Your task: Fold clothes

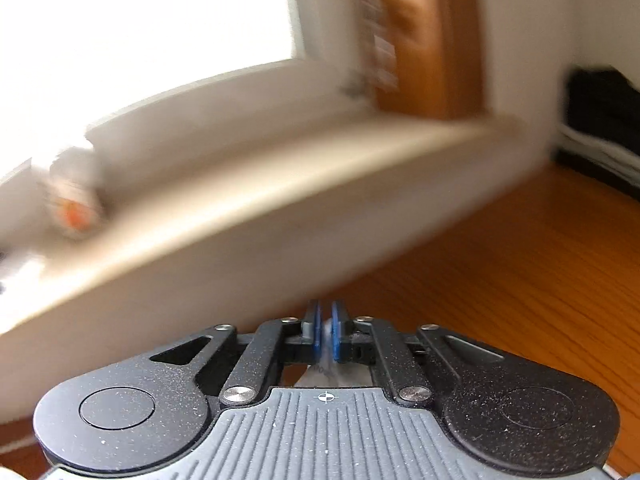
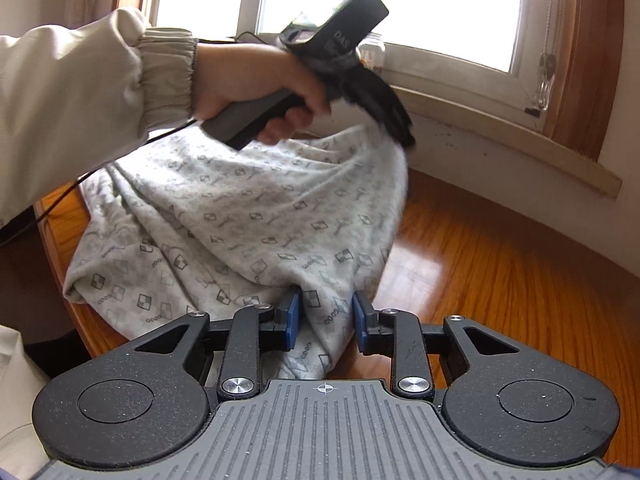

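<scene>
We saw daylight pouring in through the white-framed window (image 2: 400, 12), blown out to plain white in both views, and it left a pale sheen on the glossy orange-brown wooden tabletop (image 2: 432, 268). The left wrist view was smeared by motion blur across the cream window sill (image 1: 280, 184), while its near edge stayed sharp. In the right wrist view the fisheye bent the sill and tabletop into curves, and the black handheld left gripper (image 2: 400, 128) blurred at its tip.
</scene>
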Demonstrator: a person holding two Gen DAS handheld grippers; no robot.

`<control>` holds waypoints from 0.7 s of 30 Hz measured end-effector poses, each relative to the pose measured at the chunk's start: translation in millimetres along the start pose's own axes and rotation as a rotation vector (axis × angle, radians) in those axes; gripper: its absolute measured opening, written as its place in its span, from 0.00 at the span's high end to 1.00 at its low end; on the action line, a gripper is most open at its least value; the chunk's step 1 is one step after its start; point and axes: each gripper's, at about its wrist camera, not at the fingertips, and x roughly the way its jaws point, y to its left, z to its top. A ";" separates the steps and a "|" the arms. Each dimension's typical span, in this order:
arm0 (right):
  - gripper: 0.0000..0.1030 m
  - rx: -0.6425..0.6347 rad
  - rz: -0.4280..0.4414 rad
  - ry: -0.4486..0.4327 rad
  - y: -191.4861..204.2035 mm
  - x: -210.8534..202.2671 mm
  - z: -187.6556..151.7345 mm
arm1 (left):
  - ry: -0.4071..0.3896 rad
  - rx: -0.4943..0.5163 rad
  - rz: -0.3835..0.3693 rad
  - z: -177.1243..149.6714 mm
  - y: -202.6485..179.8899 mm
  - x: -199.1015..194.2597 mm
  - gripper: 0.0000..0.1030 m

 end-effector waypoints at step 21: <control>0.72 0.068 0.044 -0.025 -12.1 -2.7 -3.9 | 0.103 -0.002 -0.200 -12.5 -22.5 19.0 0.93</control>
